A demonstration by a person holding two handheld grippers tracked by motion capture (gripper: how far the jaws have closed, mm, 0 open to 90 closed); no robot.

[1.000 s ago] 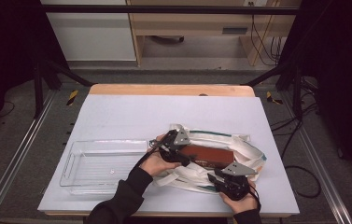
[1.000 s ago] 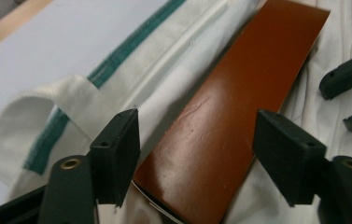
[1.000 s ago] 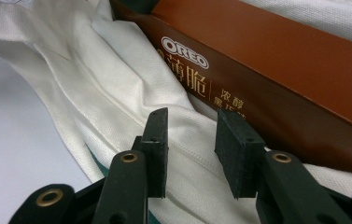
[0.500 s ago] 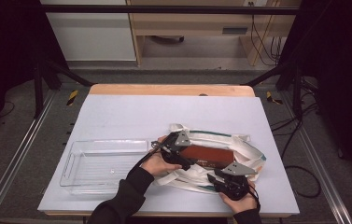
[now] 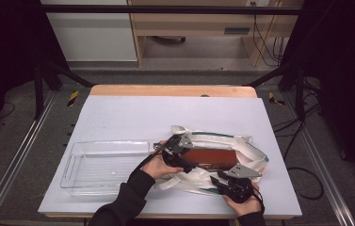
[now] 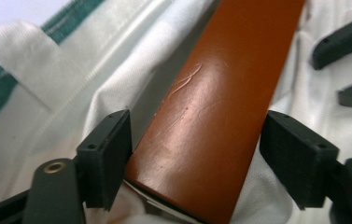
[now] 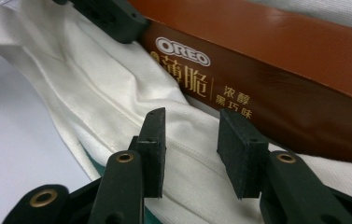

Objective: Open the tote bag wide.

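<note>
High view: white table [image 5: 118, 117] carries a clear plastic tray [image 5: 78, 169] at left and a white cloth bag [image 5: 241, 146] at right. A brown Oreo box [image 5: 210, 159] lies in the bag's mouth. Left gripper [image 6: 194, 154] straddles the box end; its jaws have just been closing, one pad touching, the other apart. Right gripper [image 7: 190, 149] stands apart over the bag's hem, unclamped. Risk: an off-centre grip may twist the box or snag cloth.
</note>
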